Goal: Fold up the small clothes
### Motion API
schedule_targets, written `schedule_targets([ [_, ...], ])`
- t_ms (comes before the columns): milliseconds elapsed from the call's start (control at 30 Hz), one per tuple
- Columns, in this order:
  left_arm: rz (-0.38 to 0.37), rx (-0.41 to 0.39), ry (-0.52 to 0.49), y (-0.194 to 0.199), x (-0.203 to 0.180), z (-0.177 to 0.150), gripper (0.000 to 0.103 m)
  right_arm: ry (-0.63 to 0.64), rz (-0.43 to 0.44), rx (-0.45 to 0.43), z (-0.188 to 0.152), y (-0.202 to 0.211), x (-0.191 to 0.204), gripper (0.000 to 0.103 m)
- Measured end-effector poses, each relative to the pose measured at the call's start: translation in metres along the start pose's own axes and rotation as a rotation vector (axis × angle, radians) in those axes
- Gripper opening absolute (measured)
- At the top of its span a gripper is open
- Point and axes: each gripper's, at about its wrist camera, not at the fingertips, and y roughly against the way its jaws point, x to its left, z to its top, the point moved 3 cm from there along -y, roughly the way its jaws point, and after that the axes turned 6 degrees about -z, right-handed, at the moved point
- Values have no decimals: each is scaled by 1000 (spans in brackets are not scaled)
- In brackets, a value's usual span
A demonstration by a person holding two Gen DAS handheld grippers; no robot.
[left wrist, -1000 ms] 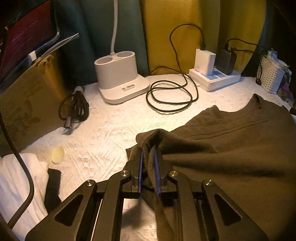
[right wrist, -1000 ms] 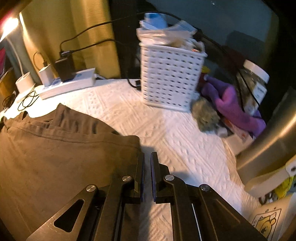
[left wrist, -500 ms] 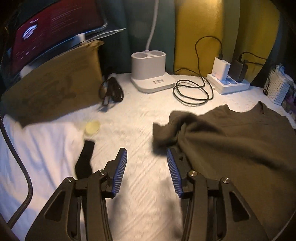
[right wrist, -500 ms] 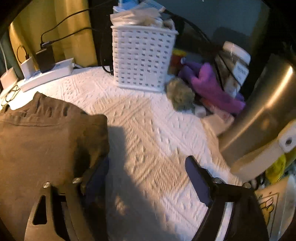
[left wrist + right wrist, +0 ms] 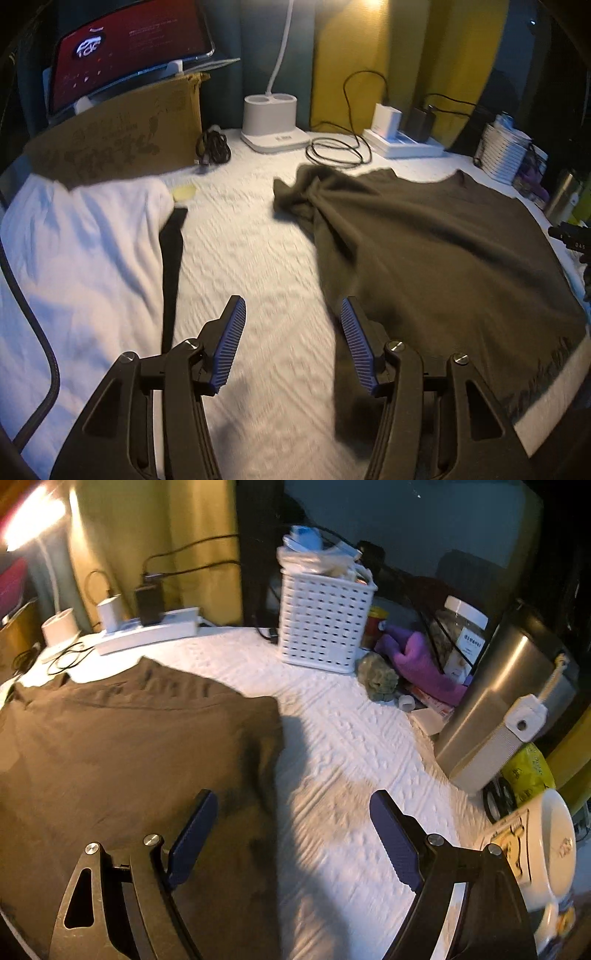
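A: Left gripper (image 5: 291, 332): jaws parted and opening at this moment, nothing between the 2 blue ribbed pads (image 5: 231, 341). Only the white textured cover of the desk (image 5: 251, 258) shows in the gap.

B: Where is the garment?

A: The olive-brown shirt (image 5: 443, 251) lies spread on the desk, to the right of the left gripper. Its near edge passes just beside the right-hand finger; contact cannot be judged. One sleeve (image 5: 306, 188) is bunched at the far left corner of the shirt, close to a coiled black cable (image 5: 338, 151).

B: Right gripper?

A: Right gripper (image 5: 293, 834): jaws wide, empty. In the right wrist view its left finger hangs over the shirt's right edge and the other finger over bare cover. The shirt's side edge runs between the 2.

B: Anything else on the desk?

A: Left side: a white garment (image 5: 81, 251) with a black strip of fabric (image 5: 171, 258) along its right edge, a cardboard box (image 5: 118, 144) behind it, and a red-lit screen (image 5: 129, 48) above. Far edge: a white lamp base (image 5: 271, 123) and a power strip (image 5: 402, 142) with 2 chargers plugged in. Right side: a white perforated basket (image 5: 323, 624), a purple soft toy (image 5: 421, 664), a lidded jar (image 5: 461, 638), a steel tumbler (image 5: 502, 701), a white mug (image 5: 532, 849).

B: Image quality?

A: Slight blur in both views.
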Motion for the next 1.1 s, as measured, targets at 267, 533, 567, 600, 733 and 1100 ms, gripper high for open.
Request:
schedule_targets([
  [267, -92, 25, 18, 13, -9, -41, 66, -3, 2, -4, -32, 34, 12, 86],
  [533, -176, 41, -15, 9, -35, -58, 67, -80, 7, 7, -72, 61, 9, 86],
  [567, -177, 50, -15, 6, -39, -60, 67, -88, 9, 10, -77, 64, 9, 86],
  [600, -172, 51, -12, 4, -41, -61, 67, -93, 11, 14, -82, 66, 9, 86],
  [733, -149, 33, -21, 0, -51, -60, 68, -116, 17, 28, -103, 73, 5, 86],
  [1100, -50, 3, -64, 26, -54, -49, 4, -163, 49, 51, -130, 67, 3, 86],
])
